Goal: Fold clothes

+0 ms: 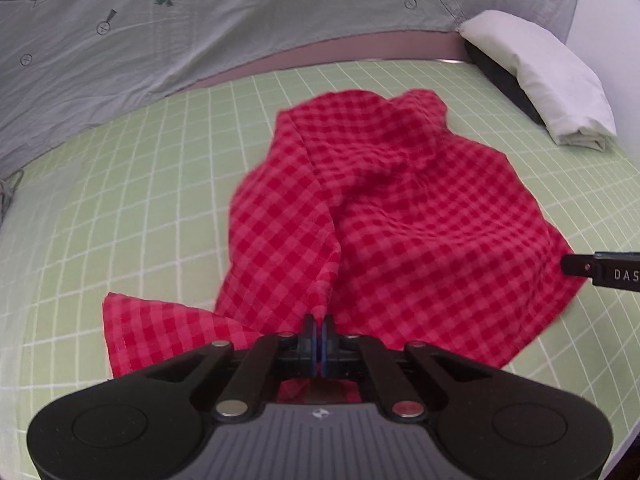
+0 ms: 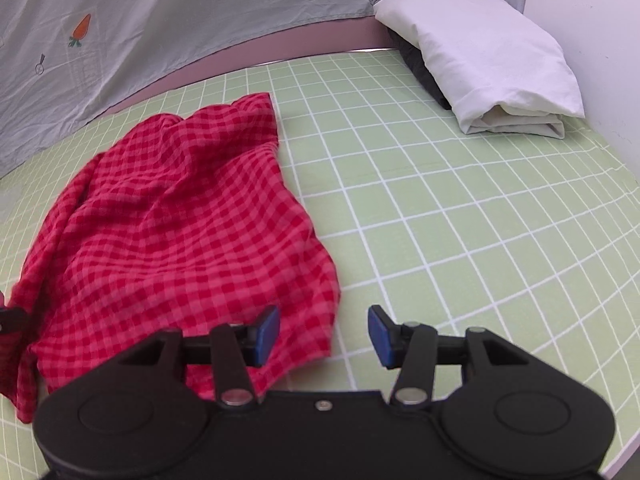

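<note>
A red checked cloth lies crumpled on the green grid mat. My left gripper is shut on the cloth's near edge and lifts it into a ridge. In the right wrist view the cloth lies to the left. My right gripper is open, with its left blue pad over the cloth's right edge and its right pad over bare mat. The right gripper's tip shows at the right edge of the left wrist view, next to the cloth.
A folded white cloth lies on a dark garment at the mat's far right corner, by a white wall. A grey sheet with carrot prints hangs behind the mat's far edge.
</note>
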A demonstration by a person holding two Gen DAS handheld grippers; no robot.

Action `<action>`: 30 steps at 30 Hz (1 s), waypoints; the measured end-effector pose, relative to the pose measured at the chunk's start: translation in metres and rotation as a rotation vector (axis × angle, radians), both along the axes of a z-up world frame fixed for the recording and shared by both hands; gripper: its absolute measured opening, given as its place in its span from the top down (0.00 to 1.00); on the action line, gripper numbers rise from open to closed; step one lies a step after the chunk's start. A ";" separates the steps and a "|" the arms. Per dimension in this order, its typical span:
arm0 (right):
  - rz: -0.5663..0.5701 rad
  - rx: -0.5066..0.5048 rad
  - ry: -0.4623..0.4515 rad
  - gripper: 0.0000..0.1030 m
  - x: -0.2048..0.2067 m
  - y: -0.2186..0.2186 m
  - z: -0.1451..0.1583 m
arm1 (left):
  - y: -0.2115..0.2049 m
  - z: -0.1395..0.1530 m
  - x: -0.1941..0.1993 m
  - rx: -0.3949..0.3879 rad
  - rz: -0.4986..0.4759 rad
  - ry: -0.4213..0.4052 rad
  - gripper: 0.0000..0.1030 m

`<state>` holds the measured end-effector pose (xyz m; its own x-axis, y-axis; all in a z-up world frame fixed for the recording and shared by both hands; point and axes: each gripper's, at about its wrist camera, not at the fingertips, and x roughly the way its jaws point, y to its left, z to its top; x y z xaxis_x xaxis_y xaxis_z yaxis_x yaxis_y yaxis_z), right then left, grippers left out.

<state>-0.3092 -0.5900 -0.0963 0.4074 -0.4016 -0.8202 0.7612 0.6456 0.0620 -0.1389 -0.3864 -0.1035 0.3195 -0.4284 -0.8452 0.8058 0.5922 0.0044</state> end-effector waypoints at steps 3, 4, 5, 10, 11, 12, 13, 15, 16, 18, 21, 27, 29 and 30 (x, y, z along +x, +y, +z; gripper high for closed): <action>0.007 0.005 0.014 0.52 -0.009 -0.002 -0.002 | 0.000 -0.014 -0.011 0.015 0.009 0.058 0.98; 0.005 0.006 0.016 0.52 -0.011 -0.003 -0.002 | 0.000 -0.018 -0.015 0.020 0.012 0.078 0.97; 0.003 0.006 0.018 0.52 -0.012 -0.004 -0.003 | 0.002 -0.019 -0.015 0.013 0.023 0.099 0.96; -0.008 0.002 0.001 0.48 -0.008 -0.015 -0.002 | 0.026 0.010 0.016 -0.157 0.141 0.206 0.86; -0.008 -0.002 -0.004 0.47 -0.006 -0.018 -0.001 | 0.032 0.018 0.024 -0.197 0.176 0.211 0.85; -0.008 -0.006 -0.010 0.46 -0.002 -0.022 -0.001 | 0.038 0.026 0.032 -0.232 0.218 0.210 0.84; -0.009 -0.009 -0.013 0.44 0.001 -0.026 -0.001 | 0.043 0.032 0.041 -0.254 0.262 0.201 0.84; -0.013 -0.012 -0.019 0.44 0.011 -0.034 -0.002 | 0.050 0.040 0.060 -0.273 0.331 0.175 0.84; -0.017 -0.013 -0.022 0.44 0.016 -0.040 -0.003 | 0.052 0.041 0.070 -0.272 0.362 0.157 0.84; -0.019 -0.017 -0.028 0.44 0.028 -0.051 -0.005 | 0.057 0.038 0.092 -0.269 0.439 0.153 0.84; -0.018 -0.024 -0.038 0.44 0.049 -0.068 -0.007 | 0.061 0.030 0.127 -0.256 0.527 0.165 0.84; -0.019 -0.043 -0.032 0.43 0.097 -0.108 -0.011 | 0.055 0.013 0.190 -0.199 0.597 0.198 0.81; -0.014 -0.048 -0.030 0.43 0.111 -0.118 -0.012 | 0.040 0.009 0.196 -0.191 0.549 0.201 0.73; -0.011 -0.046 -0.031 0.42 0.117 -0.122 -0.013 | 0.031 0.007 0.198 -0.187 0.522 0.207 0.67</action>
<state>-0.1918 -0.7120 -0.1091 0.4277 -0.4431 -0.7878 0.7662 0.6402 0.0559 0.0592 -0.3551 -0.0968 0.3646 -0.4065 -0.8378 0.3805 0.8862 -0.2644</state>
